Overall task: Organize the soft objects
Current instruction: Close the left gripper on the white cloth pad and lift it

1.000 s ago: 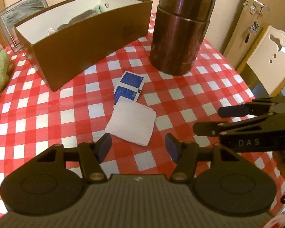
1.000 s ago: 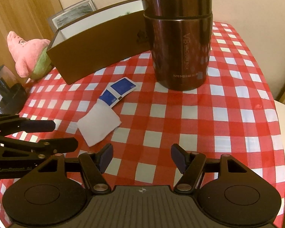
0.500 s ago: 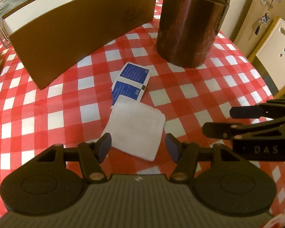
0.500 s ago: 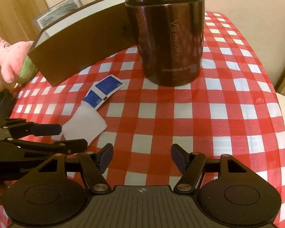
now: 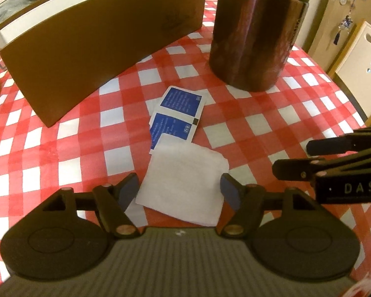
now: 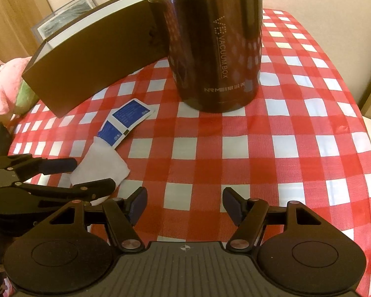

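Gauze pad (image 5: 183, 185) flat, corner toward blue sachets (image 5: 176, 115), left hand-held gripper (image 5: 179, 191) opening astride, right hand-held gripper (image 6: 184, 204) open

On the checked tablecloth (image 5: 61, 148), the gauze pad (image 5: 183, 183) lay nearest, overlapping the edge of the paired sachets (image 5: 176, 113) behind it. Behind those stood the box (image 5: 91, 49) to the left and the vacuum flask (image 5: 254, 37) to the right.

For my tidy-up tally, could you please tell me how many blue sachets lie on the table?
2: the farther blue sachet near the flask, and the nearer blue sachet partly under the white pad.
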Tool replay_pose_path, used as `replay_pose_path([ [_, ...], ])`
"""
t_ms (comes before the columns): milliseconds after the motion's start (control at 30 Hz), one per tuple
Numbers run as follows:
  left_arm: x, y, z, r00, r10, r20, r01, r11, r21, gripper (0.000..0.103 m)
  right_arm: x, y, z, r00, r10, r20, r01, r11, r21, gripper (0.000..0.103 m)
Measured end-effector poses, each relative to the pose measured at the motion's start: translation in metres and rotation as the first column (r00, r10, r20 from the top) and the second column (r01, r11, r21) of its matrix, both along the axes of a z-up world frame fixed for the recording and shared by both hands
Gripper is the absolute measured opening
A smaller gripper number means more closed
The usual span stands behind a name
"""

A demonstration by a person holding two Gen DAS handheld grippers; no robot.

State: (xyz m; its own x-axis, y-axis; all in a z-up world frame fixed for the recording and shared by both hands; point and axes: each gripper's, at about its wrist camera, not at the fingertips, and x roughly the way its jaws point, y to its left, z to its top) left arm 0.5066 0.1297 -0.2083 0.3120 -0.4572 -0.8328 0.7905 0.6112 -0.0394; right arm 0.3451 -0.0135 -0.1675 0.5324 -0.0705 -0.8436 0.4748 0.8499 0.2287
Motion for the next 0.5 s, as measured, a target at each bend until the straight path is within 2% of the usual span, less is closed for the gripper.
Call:
replay_pose_path([
  [67, -0.001, 0.000, 0.000, 1.000, -0.017, 0.009, 0.017, 1.000, -0.007, 0.065, 0.001, 0.000, 0.000, 1.000, -0.004, 0.000, 0.004, 1.000, 0.001, 0.067],
  [133, -0.003, 0.002, 0.002, 0.999, -0.043, 0.009, 0.043, 0.999, -0.020, 0.048, 0.001, 0.000, 0.000, 1.000, -0.008, -0.001, 0.008, 1.000, 0.003, 0.067],
  [267, -0.004, 0.003, 0.005, 0.997, -0.079, -0.001, 0.079, 0.996, -0.038, 0.021, 0.003, 0.001, -0.001, 1.000, -0.009, -0.004, 0.009, 1.000, 0.001, 0.067],
  [300, -0.003, 0.004, 0.005, 0.997, -0.082, -0.012, 0.082, 0.996, -0.046, 0.007, 0.003, 0.001, -0.001, 1.000, -0.008, -0.005, 0.008, 1.000, 0.002, 0.067],
  [367, -0.002, 0.005, 0.006, 0.994, -0.088, -0.057, 0.085, 0.994, -0.065, 0.003, 0.003, 0.002, 0.000, 1.000, -0.008, -0.004, 0.008, 1.000, 0.006, 0.067],
  [500, -0.008, 0.012, 0.012, 0.996, -0.093, -0.018, 0.092, 0.994, -0.054, 0.003, 0.006, 0.007, 0.001, 1.000, 0.003, 0.006, -0.003, 1.000, 0.005, 0.067],
])
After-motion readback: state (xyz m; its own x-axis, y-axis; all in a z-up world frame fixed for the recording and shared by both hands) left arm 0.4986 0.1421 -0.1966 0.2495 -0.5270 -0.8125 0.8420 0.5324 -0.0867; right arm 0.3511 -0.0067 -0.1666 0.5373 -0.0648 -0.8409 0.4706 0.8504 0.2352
